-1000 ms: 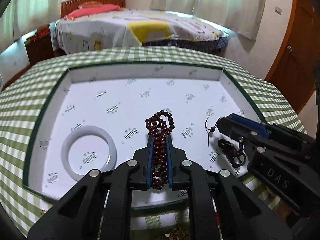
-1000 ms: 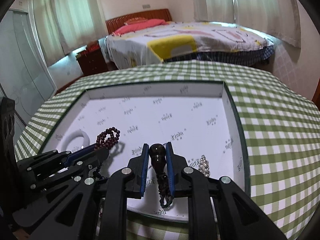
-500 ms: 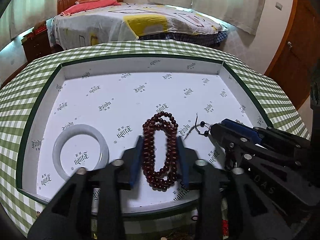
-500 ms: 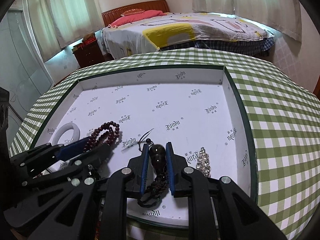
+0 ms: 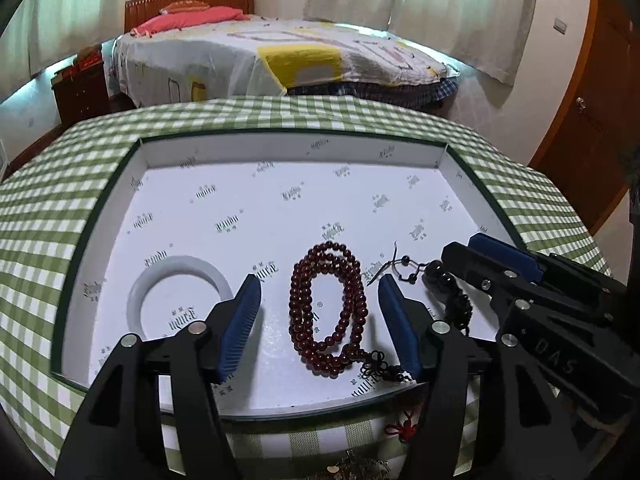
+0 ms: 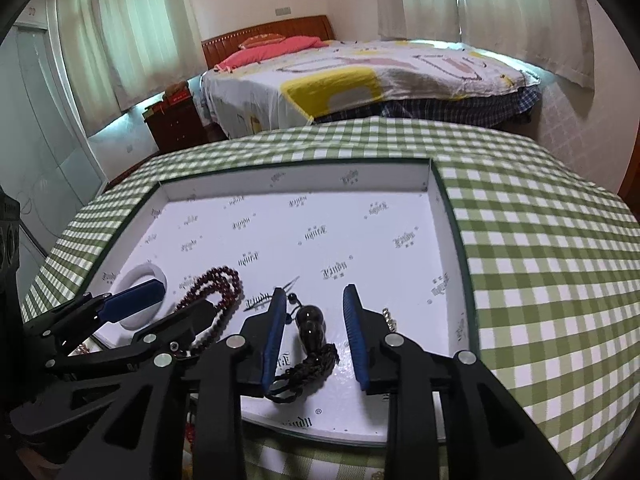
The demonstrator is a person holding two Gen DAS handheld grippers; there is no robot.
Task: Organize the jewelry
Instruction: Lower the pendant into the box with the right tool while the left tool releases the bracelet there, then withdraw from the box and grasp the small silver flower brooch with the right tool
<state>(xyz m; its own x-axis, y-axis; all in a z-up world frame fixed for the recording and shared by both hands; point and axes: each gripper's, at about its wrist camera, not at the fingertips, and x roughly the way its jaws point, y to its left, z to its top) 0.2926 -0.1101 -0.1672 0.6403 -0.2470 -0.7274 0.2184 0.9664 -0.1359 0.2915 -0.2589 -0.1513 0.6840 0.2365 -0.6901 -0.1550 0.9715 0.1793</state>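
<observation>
The left gripper (image 5: 320,312) is spreading its jaws, and the red bead strand (image 5: 328,308) that it pinched a second ago now lies loose between its blue pads (image 5: 240,320), touching neither, doubled into a long loop on the white floor of the tray (image 5: 288,148). The right gripper (image 6: 314,330) is opening too, though less far; the dark gourd pendant (image 6: 311,322) it clamped a moment ago now rests flat between its fingers, its braided cord curled toward the tray's near edge. Both pieces have therefore been set down inside the tray, which I judge completes their placement.

Just left of the left gripper lies a white bangle (image 5: 180,300), apart from the beads. Just right of the right gripper, half hidden behind its finger, sits a small silvery piece (image 6: 389,318). Beyond the tray spreads the green checked tablecloth (image 6: 540,264). More trinkets seem to lie on the cloth below the near rim, likely next to sort.
</observation>
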